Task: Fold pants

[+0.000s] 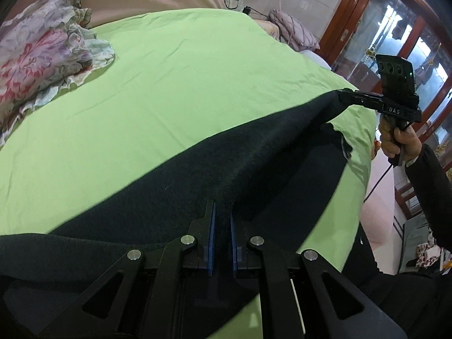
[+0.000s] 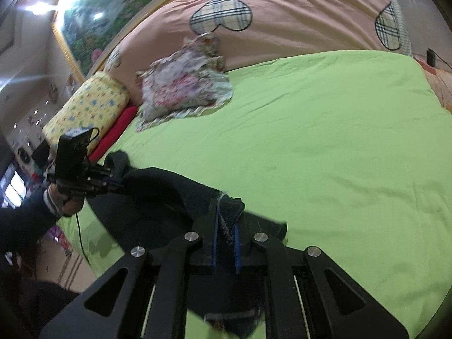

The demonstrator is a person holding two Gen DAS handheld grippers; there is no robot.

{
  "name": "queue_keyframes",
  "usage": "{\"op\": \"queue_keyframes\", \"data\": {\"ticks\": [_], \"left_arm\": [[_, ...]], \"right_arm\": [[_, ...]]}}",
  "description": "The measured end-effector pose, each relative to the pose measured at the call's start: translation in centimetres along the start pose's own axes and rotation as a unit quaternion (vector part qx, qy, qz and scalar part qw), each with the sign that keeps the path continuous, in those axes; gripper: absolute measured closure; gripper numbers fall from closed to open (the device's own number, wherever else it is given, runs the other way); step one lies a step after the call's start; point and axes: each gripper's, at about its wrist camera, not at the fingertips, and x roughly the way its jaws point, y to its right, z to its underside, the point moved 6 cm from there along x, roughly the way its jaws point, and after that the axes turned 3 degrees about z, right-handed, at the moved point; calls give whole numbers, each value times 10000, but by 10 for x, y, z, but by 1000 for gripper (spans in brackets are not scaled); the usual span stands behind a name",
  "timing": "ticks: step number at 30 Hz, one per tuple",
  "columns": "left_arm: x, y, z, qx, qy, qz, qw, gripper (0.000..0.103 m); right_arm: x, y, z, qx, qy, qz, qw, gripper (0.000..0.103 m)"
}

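Both ends of the dark pants (image 1: 254, 152) hang stretched above the green sheet (image 1: 169, 84), left gripper (image 1: 223, 220) and right gripper (image 2: 226, 226) each clamped on cloth. One lengthwise fold looks made, perhaps; crosswise folding remains. Floral bedding (image 2: 180, 90) lies well apart.

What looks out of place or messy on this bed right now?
A crumpled floral cloth lies bunched on the green sheet near the pink duvet, unfolded. The dark pants hang stretched between the left gripper and right gripper, partly lifted, not flat. Nothing looks damaged or spilled.
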Motion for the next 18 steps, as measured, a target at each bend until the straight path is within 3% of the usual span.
{"op": "queue_keyframes", "data": {"ticks": [18], "left_arm": [[27, 30, 58, 122, -266, 31, 9996, 98]], "right_arm": [[10, 0, 67, -630, -954, 688, 9911, 94]]}}
